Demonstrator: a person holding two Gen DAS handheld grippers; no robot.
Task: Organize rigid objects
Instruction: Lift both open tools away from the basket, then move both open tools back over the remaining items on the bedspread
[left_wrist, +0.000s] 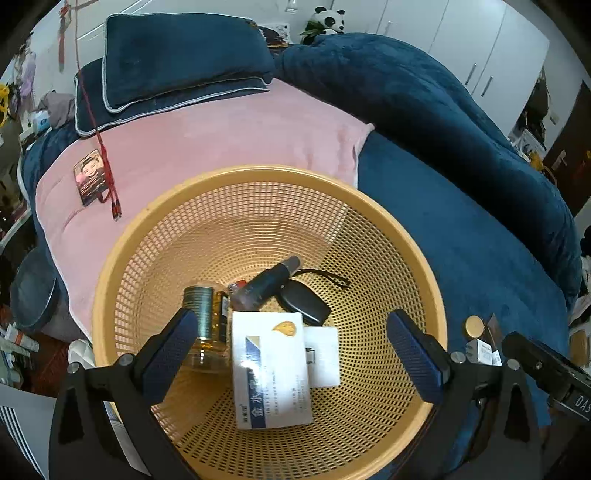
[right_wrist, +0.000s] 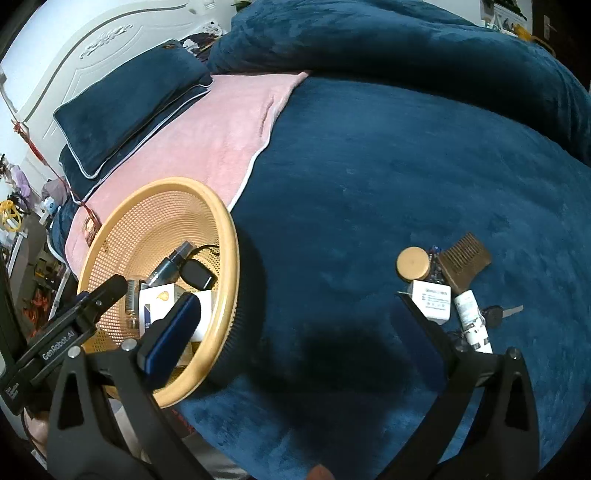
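From the left wrist, the left gripper hangs wide open and empty over the yellow basket on the bed, where a white box, glass jar, spray bottle and black fob lie piled at the bottom. From the right wrist, the right gripper is also wide open and empty above the blue blanket; the remaining pile near the bed's right edge looks light and stiff. I would take the small white box across its flat sides, though the round tin, wooden comb, tube and key crowd it closely.

White box hides part of amber bottle.
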